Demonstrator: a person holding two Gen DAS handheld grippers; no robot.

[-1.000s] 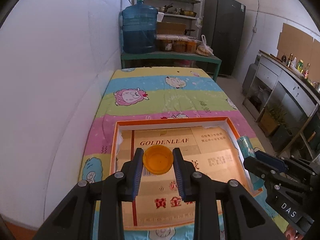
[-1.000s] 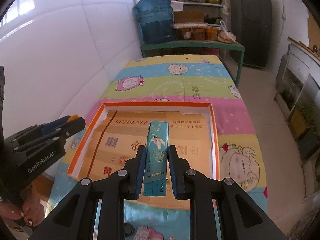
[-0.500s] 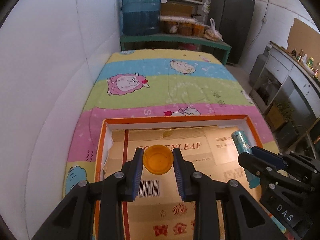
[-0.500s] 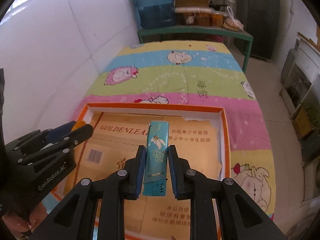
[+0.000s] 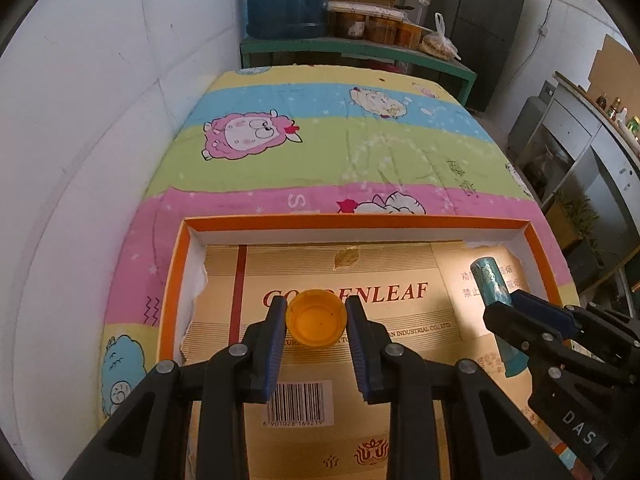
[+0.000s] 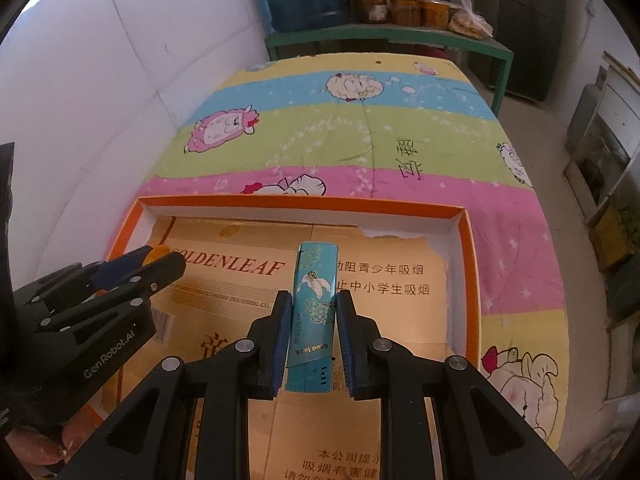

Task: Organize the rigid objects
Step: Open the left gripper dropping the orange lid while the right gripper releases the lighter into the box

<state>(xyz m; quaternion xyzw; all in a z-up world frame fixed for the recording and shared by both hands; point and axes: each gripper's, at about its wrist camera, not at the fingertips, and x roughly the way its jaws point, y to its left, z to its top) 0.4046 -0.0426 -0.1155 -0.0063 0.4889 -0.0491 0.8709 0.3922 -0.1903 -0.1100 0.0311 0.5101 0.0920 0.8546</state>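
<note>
**Both grippers loaded above the orange-rimmed box**

At the far left a white wall (image 5: 80,128) borders the striped cartoon-sheep blanket (image 5: 340,152), and on the blanket's near part lies the shallow orange-rimmed box (image 5: 352,222), lined with gold cardboard printed "GOLDENLEAF" (image 5: 400,292).

Over the box's left half, the left gripper (image 5: 316,322) is clenched on a small orange cap (image 5: 316,322) (open side facing the camera), its blue pads pressing the cap's rim on either side. Whether the cap touches the cardboard below cannot be told from this angle.

Further right, over the box's right half, the right gripper (image 6: 310,326) clasps a slim teal lighter (image 6: 314,312) by its long sides, the lighter pointing forward past the fingertips. In the right wrist view, fingertips of the person's hand (image 6: 36,448) show at the lower left corner.
</note>
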